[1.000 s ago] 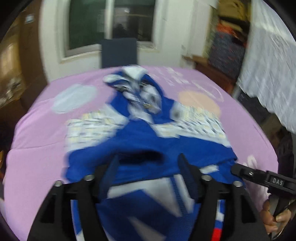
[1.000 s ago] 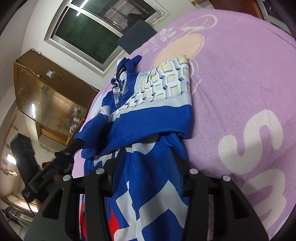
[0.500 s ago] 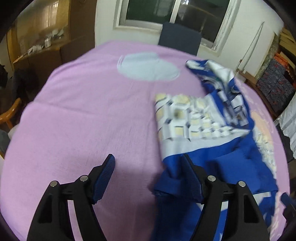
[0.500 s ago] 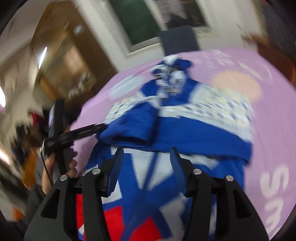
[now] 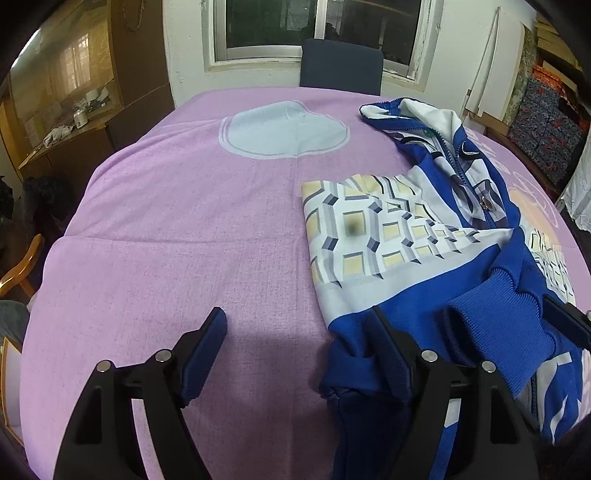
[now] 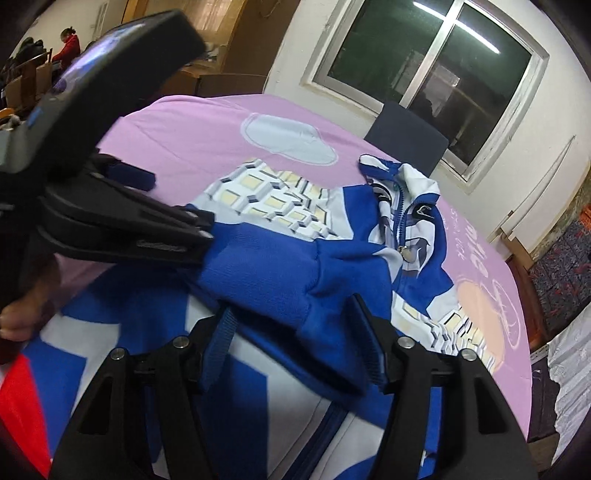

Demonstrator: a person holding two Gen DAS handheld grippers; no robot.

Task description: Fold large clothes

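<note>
A pink cloth [image 5: 177,236] with a pale blue patch covers the table; behind it stand a dark chair [image 5: 340,62], a window [image 5: 317,26] in a white wall and a wooden cabinet [image 5: 77,96] on the left. The jacket [image 5: 391,236], blue with a checked white panel, lies on the right part of the cloth, collar toward the chair. The left tongs [image 5: 297,347] stand wide and have just been opening; bare cloth lies between the jaws and the right jaw rests at the jacket's folded edge. The right tongs [image 6: 291,339] stand half open over the ribbed blue cuff [image 6: 258,269], pads not pressing it
</note>
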